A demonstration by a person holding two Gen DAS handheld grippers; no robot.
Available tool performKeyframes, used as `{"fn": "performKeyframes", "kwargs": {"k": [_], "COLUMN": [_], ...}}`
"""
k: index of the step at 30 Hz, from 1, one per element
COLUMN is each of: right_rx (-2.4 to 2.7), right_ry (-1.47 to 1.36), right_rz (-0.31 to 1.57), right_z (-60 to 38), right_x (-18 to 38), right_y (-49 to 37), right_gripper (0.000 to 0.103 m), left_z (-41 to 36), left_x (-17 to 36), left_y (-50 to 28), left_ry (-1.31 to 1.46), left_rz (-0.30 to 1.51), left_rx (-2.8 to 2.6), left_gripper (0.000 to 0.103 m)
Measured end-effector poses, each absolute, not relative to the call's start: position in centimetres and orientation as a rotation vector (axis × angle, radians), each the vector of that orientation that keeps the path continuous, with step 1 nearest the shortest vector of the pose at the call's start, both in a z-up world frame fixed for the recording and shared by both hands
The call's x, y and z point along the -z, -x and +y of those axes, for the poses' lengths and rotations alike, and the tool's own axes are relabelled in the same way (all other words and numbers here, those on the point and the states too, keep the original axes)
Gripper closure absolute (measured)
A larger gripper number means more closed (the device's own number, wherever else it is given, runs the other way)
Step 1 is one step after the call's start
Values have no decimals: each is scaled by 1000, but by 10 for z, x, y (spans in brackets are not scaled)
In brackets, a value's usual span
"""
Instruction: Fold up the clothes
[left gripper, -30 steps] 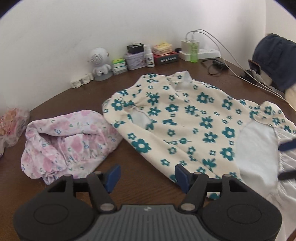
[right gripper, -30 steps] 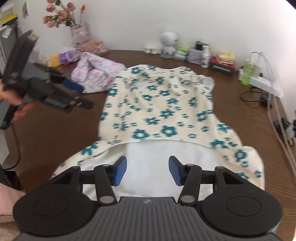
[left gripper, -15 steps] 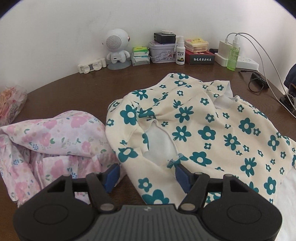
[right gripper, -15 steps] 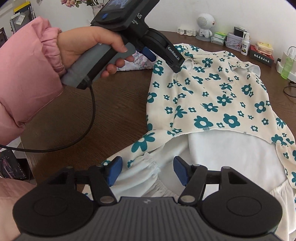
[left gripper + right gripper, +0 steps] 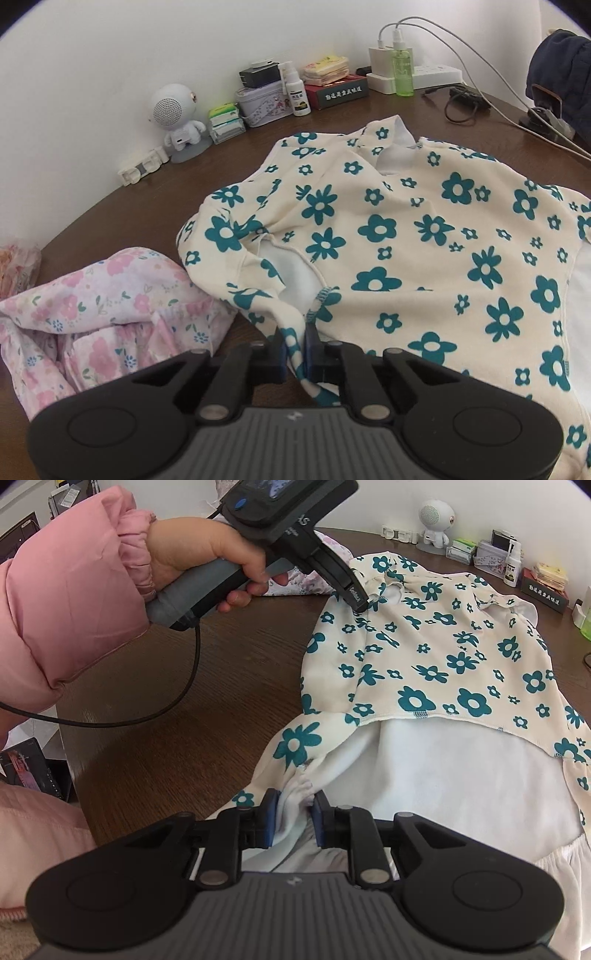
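Brown table [image 5: 192, 686] held a floral top [image 5: 424, 251], collar toward the wall. Left gripper [image 5: 295, 345] was pinched onto its sleeve, right gripper [image 5: 293, 818] clamped on its white hem

- My left gripper [image 5: 294, 349] is matt black plastic, my pads blue and rubbery-looking
- the floral garment [image 5: 424, 236] I pinch is soft cloth, fleecy white inside
- the table [image 5: 207, 686] is dark grained wood, faintly glossy
- the pink sleeve [image 5: 62, 602] looks quilted, satiny
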State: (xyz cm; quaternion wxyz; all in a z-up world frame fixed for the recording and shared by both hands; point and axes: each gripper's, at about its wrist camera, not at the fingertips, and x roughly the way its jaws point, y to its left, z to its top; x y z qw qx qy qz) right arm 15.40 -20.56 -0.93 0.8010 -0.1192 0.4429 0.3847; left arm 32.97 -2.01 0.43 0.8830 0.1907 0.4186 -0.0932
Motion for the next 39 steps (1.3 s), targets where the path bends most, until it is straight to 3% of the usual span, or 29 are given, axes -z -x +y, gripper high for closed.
{"fn": "performKeyframes", "kwargs": {"k": [11, 15, 17, 19, 21, 23, 25, 29, 32, 33, 34, 35, 37, 39], "right_rx": [-747, -710, -700, -690, -680, -670, -660, -644, -640, -638, -637, -636, -635, -640], "right_ry": [331, 361, 352, 343, 334, 326, 317, 313, 339, 348, 356, 365, 383, 404], "right_rz": [975, 998, 982, 967, 951, 936, 920, 897, 894, 893, 892, 891, 892, 890], "right_z": [-284, -305, -300, -295, -291, -286, -281, -273, -271, -270, -269, -269, -271, -278], "right_x": [-6, -15, -15, -15, -15, -15, -15, -14, -12, -11, -10, -10, -9, -9], "right_y": [-142, -145, -143, -142, -140, -139, -137, -133, -126, -124, -122, -120, -115, -109], "right_gripper": [85, 82, 77, 67, 61, 56, 56, 53, 54, 54, 54, 55, 79, 85], "left_z": [-32, -26, -18, -8, 2, 7, 7, 3, 1, 4, 6, 10, 20, 30], "left_x": [-8, -21, -32, -43, -53, -60, -56, -41, -29, -24, -19, -16, -17, -19], "left_y": [-227, -204, -200, -202, -213, -227, -243, -279, -303, -305, -307, -307, -294, -275], "left_ry": [-556, -476, -434, -403, -358, -329, -332, -356, -374, -381, -388, -382, -385, -393], "left_rz": [915, 934, 905, 867, 847, 835, 839, 859, 878, 893, 907, 919, 907, 899], "left_rx": [341, 399, 387, 340, 267, 218, 182, 109, 58, 47, 35, 33, 42, 38], "left_gripper": [97, 89, 79, 62, 56, 55, 47, 47, 50, 68, 96, 102, 101, 101]}}
